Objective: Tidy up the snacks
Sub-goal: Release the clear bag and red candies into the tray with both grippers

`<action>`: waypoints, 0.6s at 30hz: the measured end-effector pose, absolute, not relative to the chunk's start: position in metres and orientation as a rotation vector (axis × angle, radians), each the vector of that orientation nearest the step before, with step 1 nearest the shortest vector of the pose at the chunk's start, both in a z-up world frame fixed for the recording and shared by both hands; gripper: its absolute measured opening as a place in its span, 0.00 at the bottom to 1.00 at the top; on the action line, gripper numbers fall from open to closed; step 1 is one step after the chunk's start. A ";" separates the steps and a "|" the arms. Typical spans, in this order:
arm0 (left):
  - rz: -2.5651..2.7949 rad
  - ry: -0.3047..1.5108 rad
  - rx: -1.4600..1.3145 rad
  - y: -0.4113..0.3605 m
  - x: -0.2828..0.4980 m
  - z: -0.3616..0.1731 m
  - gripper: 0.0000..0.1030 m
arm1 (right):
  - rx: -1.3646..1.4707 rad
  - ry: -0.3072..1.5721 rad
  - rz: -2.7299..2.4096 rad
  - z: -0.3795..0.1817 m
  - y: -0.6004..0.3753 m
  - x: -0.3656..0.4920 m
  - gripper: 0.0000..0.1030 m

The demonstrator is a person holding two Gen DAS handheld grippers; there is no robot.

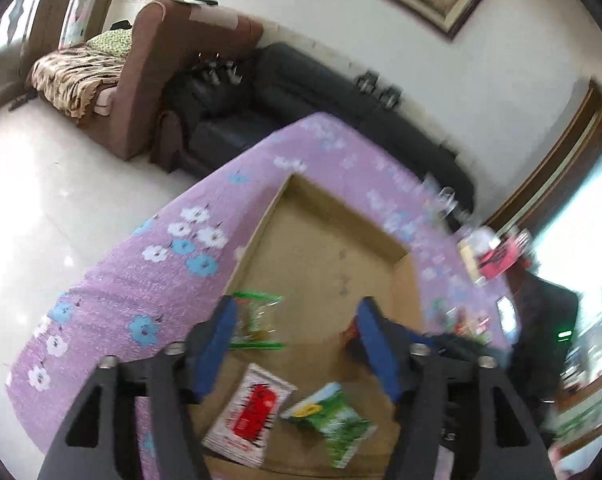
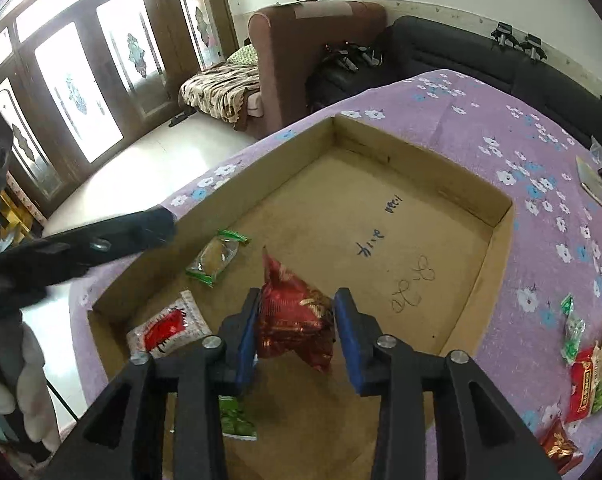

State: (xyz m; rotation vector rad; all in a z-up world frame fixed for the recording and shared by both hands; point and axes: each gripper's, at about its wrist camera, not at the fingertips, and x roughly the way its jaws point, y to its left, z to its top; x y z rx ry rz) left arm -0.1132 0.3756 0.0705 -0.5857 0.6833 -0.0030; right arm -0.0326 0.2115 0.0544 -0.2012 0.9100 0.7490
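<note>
Red crinkled foil snack packet (image 2: 295,316) hangs gripped in right tongs (image 2: 297,334); left tongs (image 1: 297,344) gape, holding nothing.

A desk (image 2: 541,152) under a purple flowered cloth carries a shallow cardboard tray (image 2: 497,264), a cluster of snack packets (image 2: 589,376) at its right edge, and a book (image 2: 591,182).

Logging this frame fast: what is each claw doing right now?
Left claw: open, holding nothing, above the cardboard box.
Right claw: a red snack packet sits between its fingers over the box; whether they grip it cannot be told.
</note>
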 end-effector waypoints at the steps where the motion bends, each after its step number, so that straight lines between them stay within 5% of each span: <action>1: -0.016 0.663 -0.599 0.377 -0.117 0.074 0.71 | -0.184 0.904 0.751 0.058 0.207 -0.033 0.43; 11: -0.169 0.594 -0.608 0.339 -0.130 0.101 0.71 | -0.003 0.788 0.535 0.112 0.052 -0.023 0.49; 18: -0.250 0.702 -0.510 0.273 -0.106 0.098 0.71 | 0.093 0.886 0.350 0.078 -0.061 -0.021 0.49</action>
